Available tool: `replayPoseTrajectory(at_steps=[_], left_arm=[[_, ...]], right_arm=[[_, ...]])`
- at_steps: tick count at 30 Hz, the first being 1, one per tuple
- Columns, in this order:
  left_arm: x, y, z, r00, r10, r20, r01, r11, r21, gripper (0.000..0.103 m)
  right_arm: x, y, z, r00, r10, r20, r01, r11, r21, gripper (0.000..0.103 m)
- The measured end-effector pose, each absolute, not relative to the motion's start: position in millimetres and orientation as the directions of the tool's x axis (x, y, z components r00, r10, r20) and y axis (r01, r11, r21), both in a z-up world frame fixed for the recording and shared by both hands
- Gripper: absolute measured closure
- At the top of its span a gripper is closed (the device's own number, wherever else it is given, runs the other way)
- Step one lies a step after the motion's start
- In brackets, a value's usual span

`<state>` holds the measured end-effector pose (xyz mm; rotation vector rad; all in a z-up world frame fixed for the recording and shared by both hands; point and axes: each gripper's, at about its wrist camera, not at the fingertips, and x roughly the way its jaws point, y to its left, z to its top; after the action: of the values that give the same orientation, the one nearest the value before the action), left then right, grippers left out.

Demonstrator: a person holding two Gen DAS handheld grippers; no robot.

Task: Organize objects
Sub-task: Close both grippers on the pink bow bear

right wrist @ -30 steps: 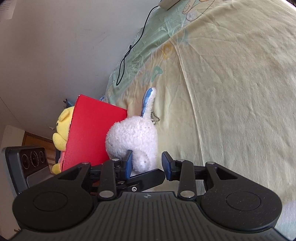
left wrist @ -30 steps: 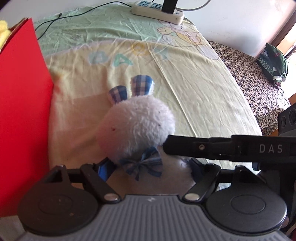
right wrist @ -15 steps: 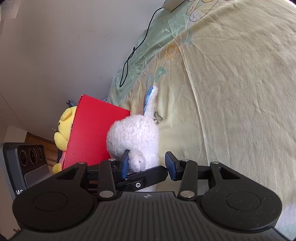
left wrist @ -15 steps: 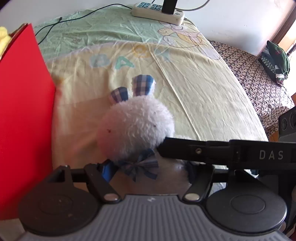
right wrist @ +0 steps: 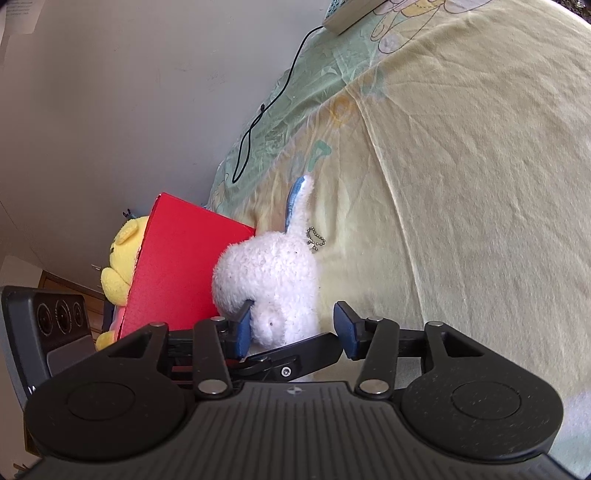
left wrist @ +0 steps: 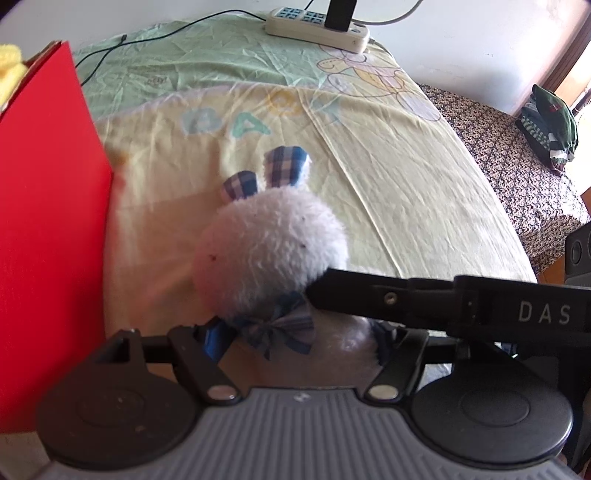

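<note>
A white plush bunny (left wrist: 273, 258) with plaid blue ears and a plaid bow sits between the fingers of my left gripper (left wrist: 297, 339), which is shut on its body just above the yellow sheet (left wrist: 399, 192). In the right wrist view the bunny (right wrist: 269, 280) is side-on, with a ball chain behind its head. My right gripper (right wrist: 293, 326) is open around its lower part. The left pad touches the fur and the right pad stands clear. One black finger (left wrist: 406, 299) of the right gripper crosses the left wrist view from the right.
A red box (left wrist: 44, 240) stands upright close to the bunny's left, with a yellow plush (right wrist: 122, 258) inside it. A power strip (left wrist: 317, 29) and a black cable (right wrist: 266, 110) lie at the bed's far end. Dark patterned cloth (left wrist: 517, 166) borders the right.
The right gripper's fingers have spread slightly wider around the bunny. The bunny stays fixed in the left gripper while the bed and red box shift a little behind it.
</note>
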<state>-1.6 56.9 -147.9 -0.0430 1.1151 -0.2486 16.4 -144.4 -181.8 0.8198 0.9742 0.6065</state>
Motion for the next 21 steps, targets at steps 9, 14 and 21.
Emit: replayPoseTrajectory(at_steps=[9, 14, 21], left_arm=[[-7, 56, -140, 0.398, -0.224, -0.890, 0.186, 0.969, -0.161, 0.037], [-21, 53, -133, 0.394, -0.239, -0.888, 0.206, 0.964, -0.168, 0.037], [-50, 53, -122, 0.386, -0.241, -0.890, 0.219, 0.962, -0.165, 0.039]], right_arm=[[9, -143, -169, 0.428, 0.746, -0.511, -0.092, 0.598, 0.796, 0.062], [-5, -145, -158, 0.414, 0.741, -0.528, -0.093, 0.612, 0.786, 0.065], [-29, -141, -148, 0.382, 0.748, -0.543, -0.118, 0.622, 0.774, 0.065]])
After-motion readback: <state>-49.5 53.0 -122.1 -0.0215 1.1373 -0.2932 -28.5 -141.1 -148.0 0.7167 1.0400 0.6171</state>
